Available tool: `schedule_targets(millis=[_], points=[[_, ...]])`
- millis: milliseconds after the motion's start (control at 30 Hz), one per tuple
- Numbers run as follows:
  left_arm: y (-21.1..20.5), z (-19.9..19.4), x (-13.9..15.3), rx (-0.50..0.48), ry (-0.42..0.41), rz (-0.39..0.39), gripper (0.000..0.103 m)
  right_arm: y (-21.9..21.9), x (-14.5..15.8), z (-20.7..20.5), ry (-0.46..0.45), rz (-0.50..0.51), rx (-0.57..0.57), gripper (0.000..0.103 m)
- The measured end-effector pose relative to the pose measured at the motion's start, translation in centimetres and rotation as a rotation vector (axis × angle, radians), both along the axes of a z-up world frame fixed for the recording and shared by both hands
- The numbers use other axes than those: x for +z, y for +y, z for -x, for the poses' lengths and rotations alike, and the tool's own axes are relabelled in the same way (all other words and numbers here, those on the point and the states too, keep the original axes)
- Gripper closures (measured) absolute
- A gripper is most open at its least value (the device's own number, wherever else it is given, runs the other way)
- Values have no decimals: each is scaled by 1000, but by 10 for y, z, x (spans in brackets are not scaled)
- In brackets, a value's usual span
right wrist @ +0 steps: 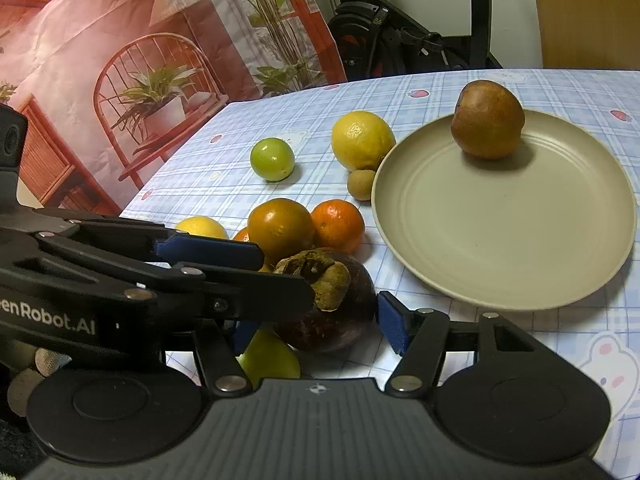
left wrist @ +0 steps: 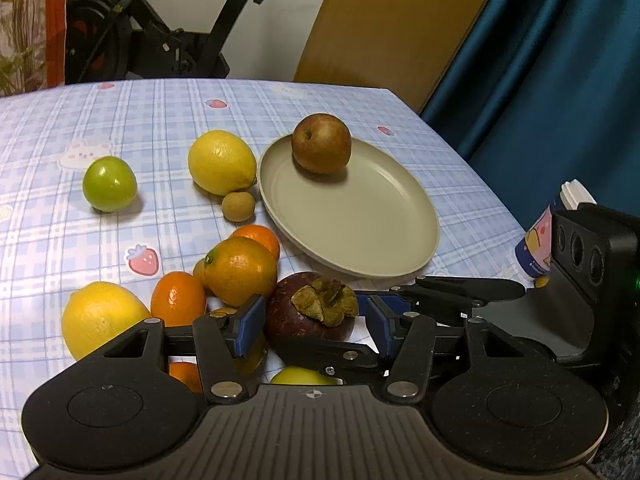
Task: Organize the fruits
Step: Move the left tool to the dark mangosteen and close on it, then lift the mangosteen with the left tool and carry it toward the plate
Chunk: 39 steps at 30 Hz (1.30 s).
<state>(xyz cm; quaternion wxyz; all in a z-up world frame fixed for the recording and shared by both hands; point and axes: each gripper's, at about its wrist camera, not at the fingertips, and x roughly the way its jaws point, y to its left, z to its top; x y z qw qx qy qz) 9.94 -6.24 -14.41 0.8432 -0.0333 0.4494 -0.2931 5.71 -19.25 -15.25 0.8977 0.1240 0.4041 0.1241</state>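
Note:
A dark purple mangosteen (left wrist: 308,312) (right wrist: 332,312) lies on the table between the open jaws of both grippers. My left gripper (left wrist: 314,320) straddles it with blue pads on each side, small gaps showing. My right gripper (right wrist: 320,328) also straddles it, and the left gripper's finger (right wrist: 208,252) crosses in front. A beige plate (left wrist: 360,220) (right wrist: 500,240) holds one brown-red apple (left wrist: 321,143) (right wrist: 487,119). Oranges (left wrist: 240,266) (right wrist: 280,228), lemons (left wrist: 222,162) (right wrist: 362,139), a green fruit (left wrist: 109,183) (right wrist: 272,159) and a small longan (left wrist: 238,207) (right wrist: 361,184) lie left of the plate.
The table has a blue checked cloth (left wrist: 160,112). A small bottle (left wrist: 540,240) stands at its right edge by the right gripper body. An exercise bike (left wrist: 160,40) and a blue curtain (left wrist: 540,60) are beyond the table. Another yellow-green fruit (right wrist: 272,360) lies under my right gripper.

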Motion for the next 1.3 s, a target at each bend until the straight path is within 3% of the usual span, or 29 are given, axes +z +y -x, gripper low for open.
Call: schedule_targets(millis=[267, 1300], points=[[-2, -8, -6, 4, 36, 17, 45, 0, 0, 2, -2, -4, 1, 39], [-7, -15, -10, -12, 24, 9, 45, -9, -4, 0, 6, -71, -42, 39]])
